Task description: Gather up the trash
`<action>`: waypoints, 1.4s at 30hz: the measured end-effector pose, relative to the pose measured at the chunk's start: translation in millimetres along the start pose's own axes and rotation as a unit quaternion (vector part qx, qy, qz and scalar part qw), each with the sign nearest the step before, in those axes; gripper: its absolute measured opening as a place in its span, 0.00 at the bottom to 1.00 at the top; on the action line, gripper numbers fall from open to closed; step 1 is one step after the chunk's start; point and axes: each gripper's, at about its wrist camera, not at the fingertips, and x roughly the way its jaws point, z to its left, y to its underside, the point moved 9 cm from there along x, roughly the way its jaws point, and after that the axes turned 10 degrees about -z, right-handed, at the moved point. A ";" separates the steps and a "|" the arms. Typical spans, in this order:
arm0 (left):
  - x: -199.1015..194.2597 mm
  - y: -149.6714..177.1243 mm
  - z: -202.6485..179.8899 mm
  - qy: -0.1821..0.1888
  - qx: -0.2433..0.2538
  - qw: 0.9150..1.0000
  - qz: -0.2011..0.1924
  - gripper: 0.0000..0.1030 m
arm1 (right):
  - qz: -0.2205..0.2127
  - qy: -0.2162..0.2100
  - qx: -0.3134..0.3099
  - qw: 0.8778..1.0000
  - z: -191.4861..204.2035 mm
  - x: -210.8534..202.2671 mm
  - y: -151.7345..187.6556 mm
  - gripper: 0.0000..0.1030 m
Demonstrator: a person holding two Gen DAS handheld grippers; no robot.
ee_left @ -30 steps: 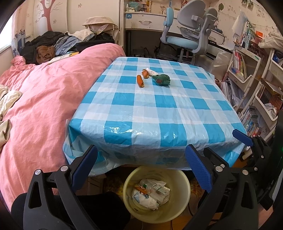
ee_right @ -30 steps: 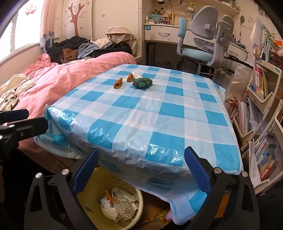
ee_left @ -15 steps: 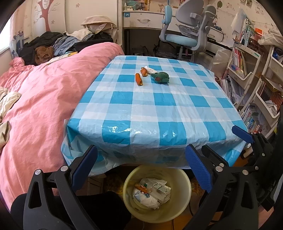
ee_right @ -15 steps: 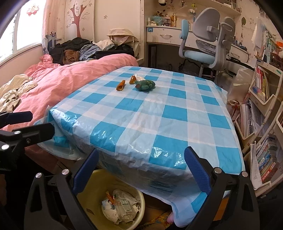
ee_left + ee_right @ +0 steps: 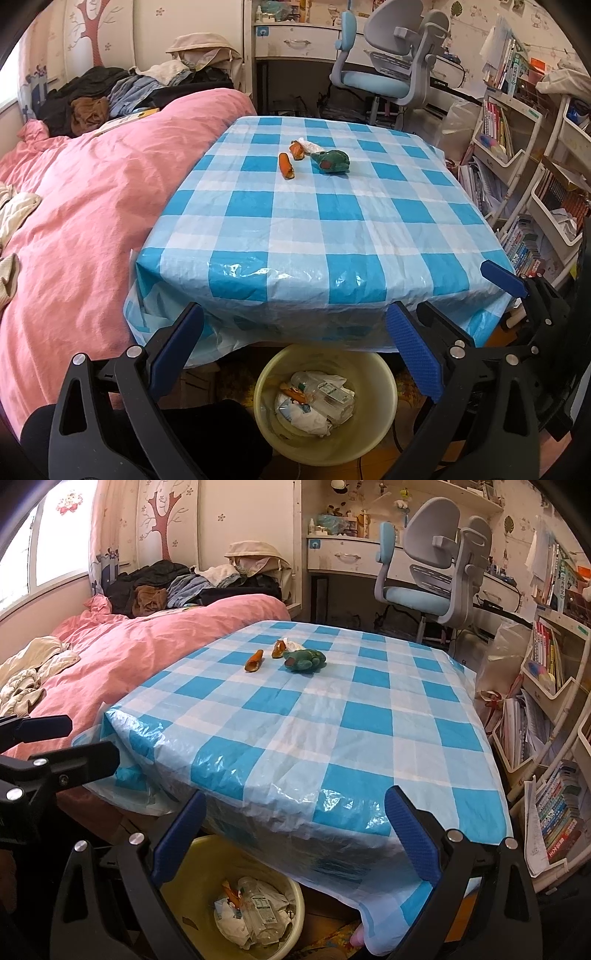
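Far across the blue checked table (image 5: pixel 317 225) (image 5: pixel 369 716) lie two orange scraps (image 5: pixel 286 165) (image 5: pixel 254 661), the second orange scrap (image 5: pixel 297 150) (image 5: pixel 277 649) beside a white wrapper (image 5: pixel 308 144), and a crumpled green wrapper (image 5: pixel 332 161) (image 5: pixel 305 659). A yellow bin (image 5: pixel 384 373) (image 5: pixel 291 890) holding a bottle and crumpled paper stands on the floor under the near table edge. My left gripper (image 5: pixel 293 345) hangs open over the bin, empty. My right gripper (image 5: pixel 293 830) is open and empty at the near table corner.
A pink bed (image 5: pixel 85 206) with piled clothes runs along the left side of the table. A blue-grey desk chair (image 5: pixel 388 74) and desk stand beyond it. White shelves of books (image 5: pixel 546 709) crowd the right side.
Both grippers have drifted slightly back and up, so the table looks a little farther off. Both stayed open. The trash on the table has not moved.
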 end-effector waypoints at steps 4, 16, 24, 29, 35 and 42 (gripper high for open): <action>0.0 0.9 -0.1 0.000 0.001 1.000 0.001 0.93 | 0.000 -0.001 0.002 1.000 0.3 0.5 -0.4 0.90; 4.7 4.4 -1.5 -0.003 0.005 1.000 0.009 0.93 | -0.001 -0.006 0.008 1.000 1.9 1.9 -1.7 0.90; 6.5 2.2 5.9 -0.010 -0.008 1.000 0.008 0.93 | -0.006 -0.007 0.013 1.000 1.1 1.9 -3.7 0.90; 6.9 0.1 9.0 -0.016 -0.018 1.000 0.003 0.93 | -0.015 -0.008 0.023 1.000 -3.3 -2.0 -7.3 0.90; 10.4 -0.1 9.9 -0.023 -0.020 1.000 0.004 0.93 | -0.024 -0.012 0.039 0.999 -9.8 -5.7 -10.8 0.90; 15.6 2.2 9.2 -0.030 -0.013 0.999 0.011 0.93 | -0.031 -0.023 0.048 0.998 -8.8 -8.1 -14.6 0.90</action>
